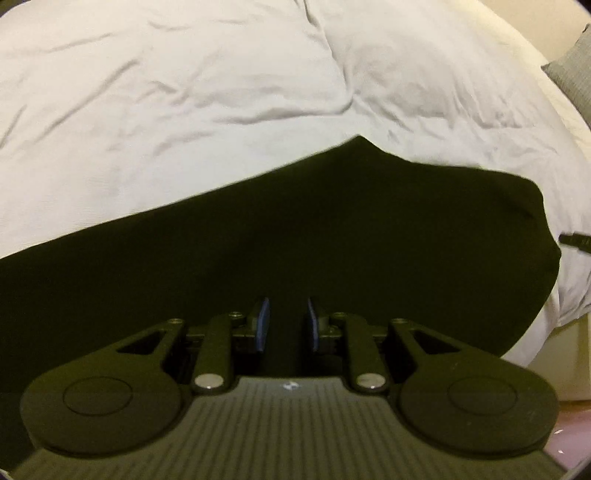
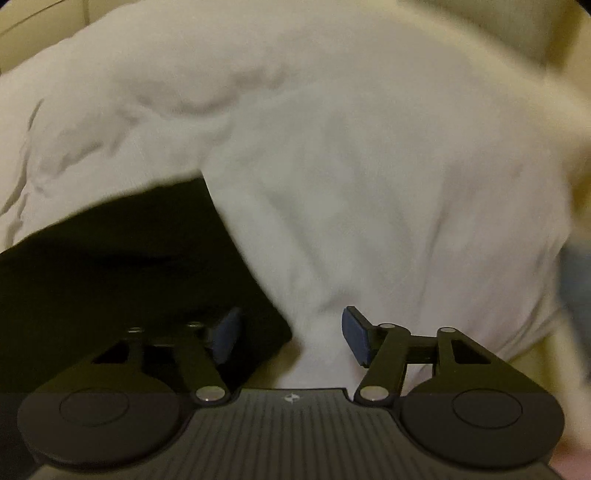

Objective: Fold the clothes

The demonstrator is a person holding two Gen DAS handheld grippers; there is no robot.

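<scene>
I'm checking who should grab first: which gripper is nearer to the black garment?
Left. The left gripper sits directly over the black garment, jaws apart. The right gripper straddles its corner edge, mostly over the white duvet.

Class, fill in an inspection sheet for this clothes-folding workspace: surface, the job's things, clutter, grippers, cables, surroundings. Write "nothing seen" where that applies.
Surface: a bed under a rumpled white duvet, creased all over.
Job's things: one black garment spread flat on the duvet; its type cannot be told. Its corner also shows in the right wrist view.
Clutter: a grey knitted item at the far right edge of the bed, partly cut off.
Grippers: left gripper open with a narrow gap, over the black garment, gripping nothing. Right gripper open wide, straddling the garment's edge and the duvet; view blurred.
Cables: nothing seen.
Surroundings: a cream wall behind the bed; pale floor at the lower right.
</scene>
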